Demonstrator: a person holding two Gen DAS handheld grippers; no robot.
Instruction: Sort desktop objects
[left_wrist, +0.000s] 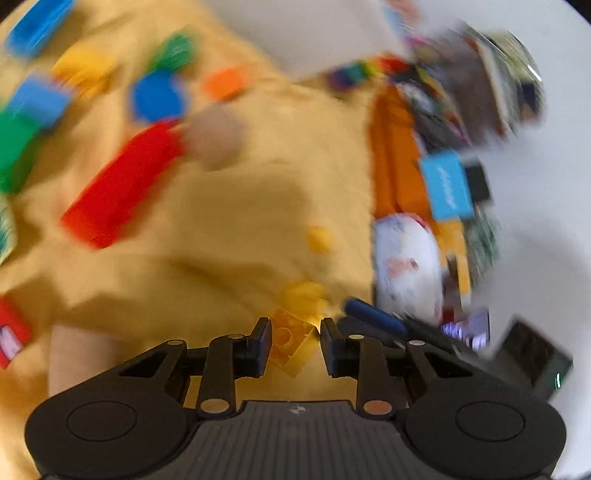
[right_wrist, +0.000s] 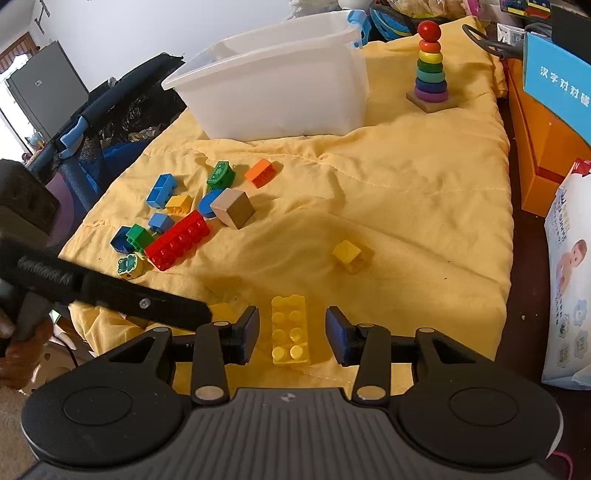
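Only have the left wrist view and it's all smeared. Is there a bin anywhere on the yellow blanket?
Observer: Yes. A white translucent plastic bin stands at the far end of the yellow blanket.
Operator: Left tongs have a translucent yellow brick pinched here. What's under the right tongs?
Observer: A solid yellow eight-stud plastic brick lies flat on the blanket between the open right tongs, clear of both pads.
Operator: Rainbow smear at the top of my view?
Observer: That's a wooden rainbow ring stacker with a red ball on top, upright, to the right of the bin.
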